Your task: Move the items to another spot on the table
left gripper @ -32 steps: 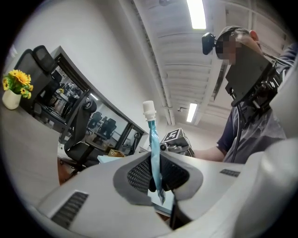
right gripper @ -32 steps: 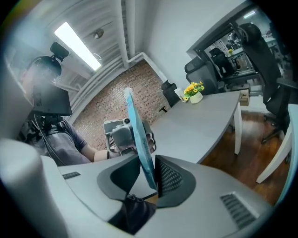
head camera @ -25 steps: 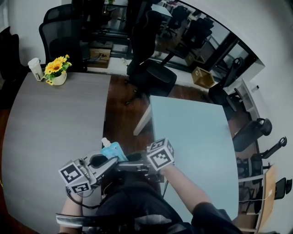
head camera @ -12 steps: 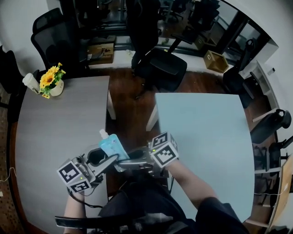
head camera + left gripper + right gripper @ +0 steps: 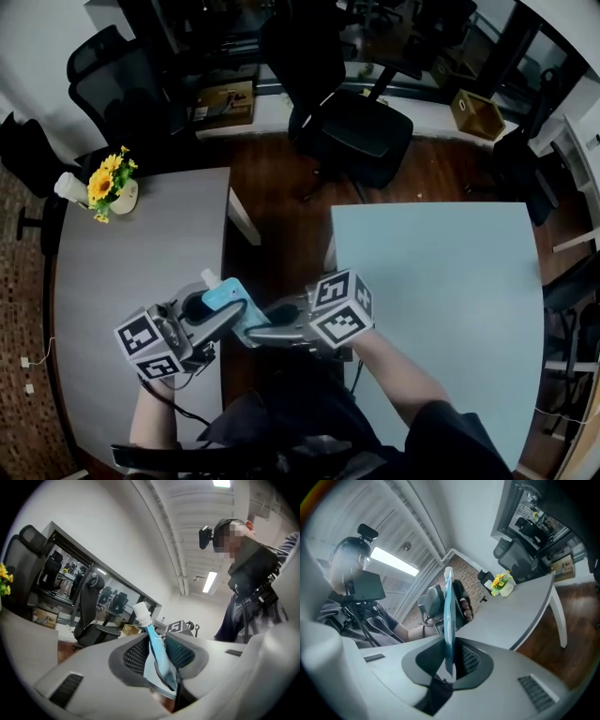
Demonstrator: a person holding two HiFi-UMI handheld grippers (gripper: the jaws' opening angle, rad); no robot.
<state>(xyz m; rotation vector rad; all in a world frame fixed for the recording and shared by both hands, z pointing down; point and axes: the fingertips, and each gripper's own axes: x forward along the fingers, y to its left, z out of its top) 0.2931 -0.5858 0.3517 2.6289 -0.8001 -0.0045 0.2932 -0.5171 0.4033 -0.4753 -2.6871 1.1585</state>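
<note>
Dark wood floor (image 5: 281, 216) runs between two tables, a grey table (image 5: 112, 272) on our left and a pale blue table (image 5: 441, 291) on our right, with a black office chair (image 5: 361, 141) beyond them. We hold both tools up by the grey table's right edge, pointed at each other. Our left gripper (image 5: 158, 656) has just been closing its jaws, and the blue pouch (image 5: 225, 296) sits pinched between its mesh pads. Our right gripper (image 5: 452, 660) has just closed down too and clamps the pouch's thin edge. So the pouch hangs in the air between them, its white cap (image 5: 142, 612) at the far end. We judge it light, soft and apt to sag, with a slick skin, so we would grip the flat seams rather than the belly. Far back on the grey table stand a pot of yellow flowers (image 5: 110, 180) and a white cup (image 5: 70, 188).
</note>
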